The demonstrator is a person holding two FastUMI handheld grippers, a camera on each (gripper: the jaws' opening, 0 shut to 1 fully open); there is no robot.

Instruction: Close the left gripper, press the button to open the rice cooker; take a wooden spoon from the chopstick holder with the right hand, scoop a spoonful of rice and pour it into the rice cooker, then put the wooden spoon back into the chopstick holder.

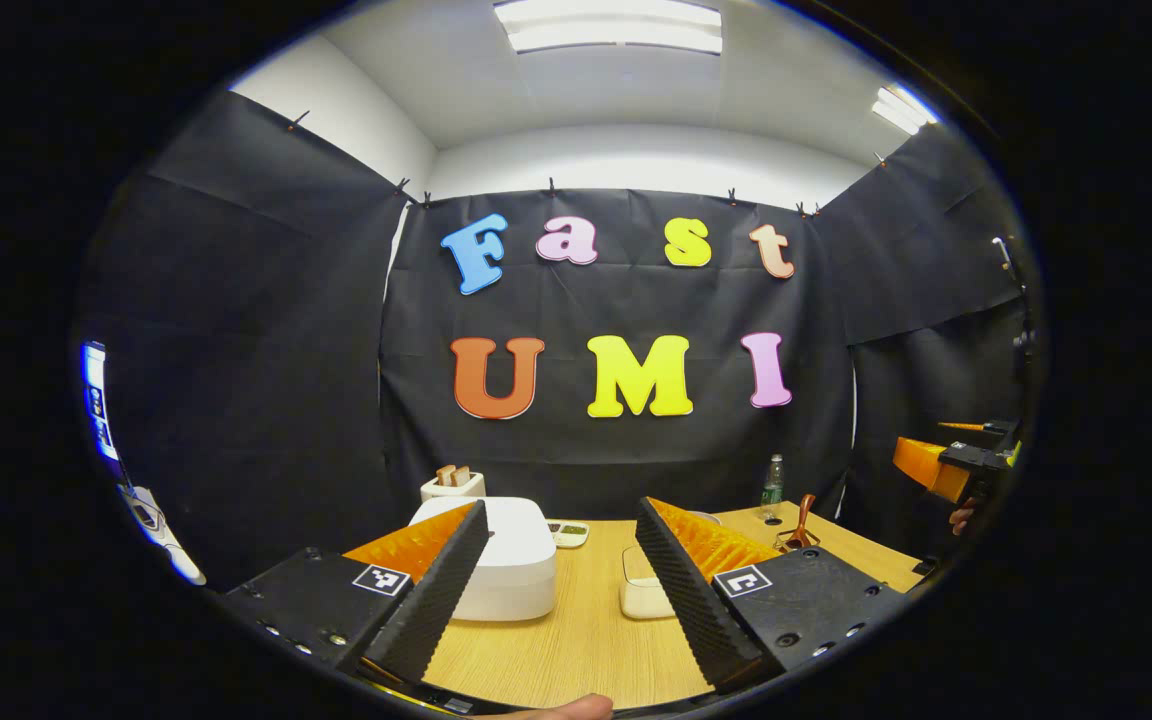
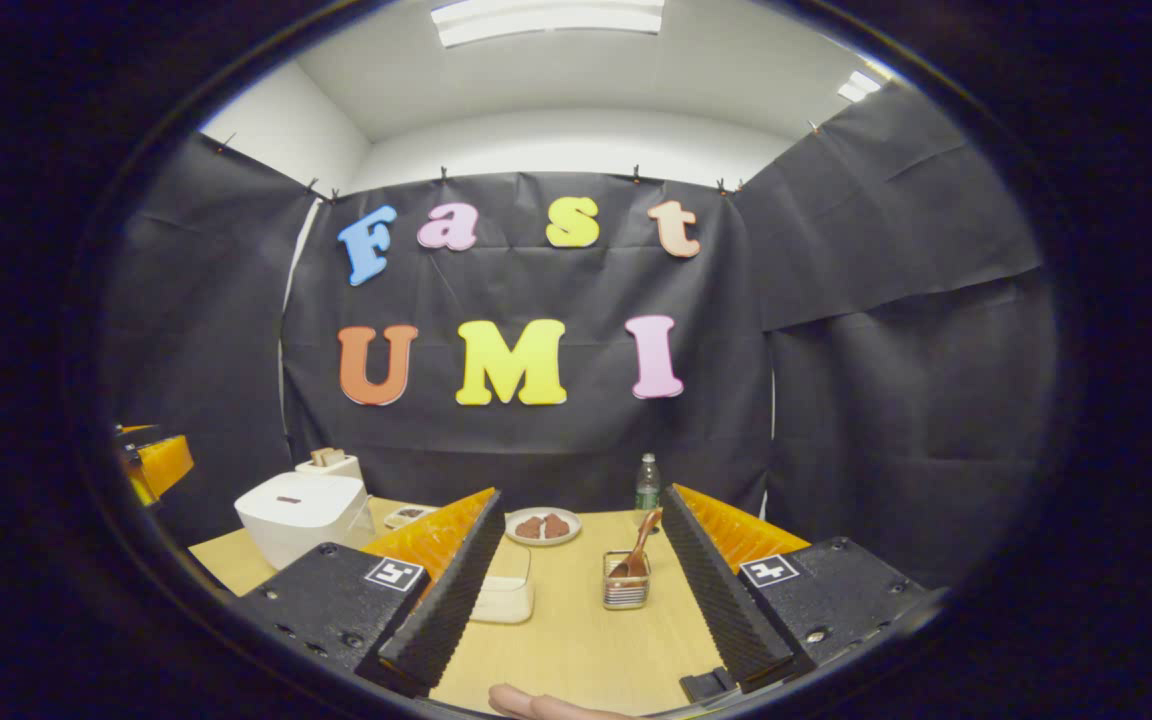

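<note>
Nothing done yet, by the look of it. Rice cooker [image 1: 501, 560] sits lid-down on the desk [image 1: 576, 650]. Left hand-held gripper [image 1: 561, 580] gapes wide (needs closing first). Right hand-held gripper [image 2: 576, 575] likewise agape, empty; wooden spoon [image 2: 639, 548] upright in the chopstick holder [image 2: 625, 590].

Both cameras look level across the wooden table [image 1: 576, 640] toward the booth's back wall, each from above the near edge. The left gripper view sits closer to the white rice cooker [image 1: 511, 560], seen just ahead; the right gripper view stands farther right, facing the chopstick holder [image 2: 626, 585]. Both share the table, rice cooker [image 2: 301, 515] and water bottle [image 2: 646, 482].
</note>
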